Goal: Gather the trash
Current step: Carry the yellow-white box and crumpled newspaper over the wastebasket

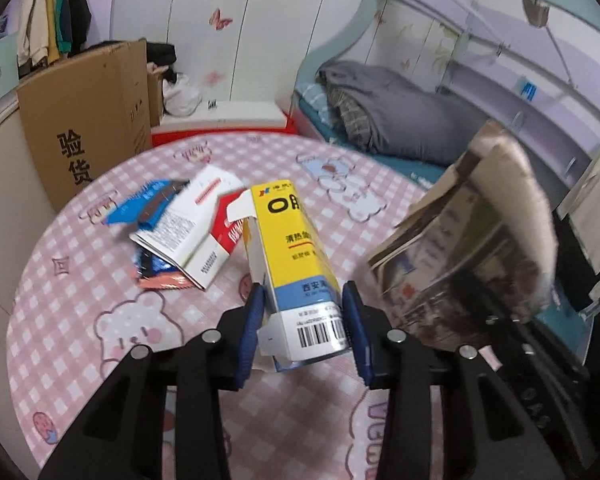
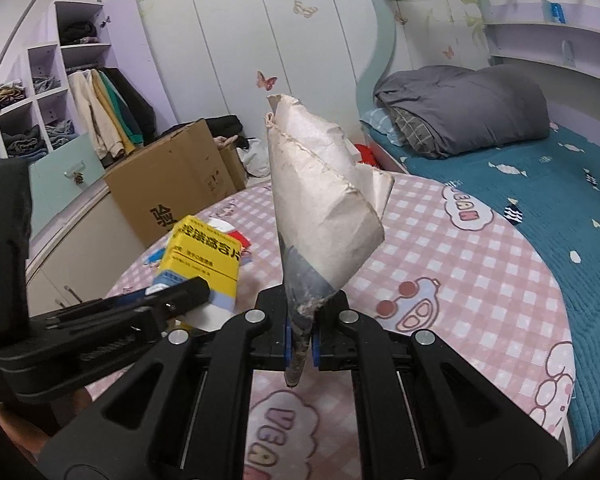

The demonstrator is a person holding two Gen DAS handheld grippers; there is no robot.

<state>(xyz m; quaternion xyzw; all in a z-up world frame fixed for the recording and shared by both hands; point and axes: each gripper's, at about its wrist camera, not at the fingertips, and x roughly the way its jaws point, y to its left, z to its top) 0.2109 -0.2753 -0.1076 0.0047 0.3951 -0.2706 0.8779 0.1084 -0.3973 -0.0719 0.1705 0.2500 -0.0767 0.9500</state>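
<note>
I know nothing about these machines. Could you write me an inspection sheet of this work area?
Surface: round table with pink checked bear-print cloth.
Job's things: yellow-and-blue cardboard box; crumpled brown paper bag.
Clutter: white-and-red carton lying on blue foil wrappers.
Grippers: left claw closed on the yellow box; right claw shut on the bag.
Cables: nothing seen.
Surroundings: brown cardboard carton, bed with grey quilt, wardrobe.

a pastel bedroom with a round table in the middle

white wardrobe doors point(image 2: 228, 40) with butterfly stickers line the far wall; a bed point(image 2: 500, 184) with a teal sheet and grey duvet point(image 2: 464, 108) sits right, open shelves point(image 2: 40, 96) of clothes left, a cardboard box point(image 2: 168, 188) near the pink checked table point(image 2: 460, 264).
</note>
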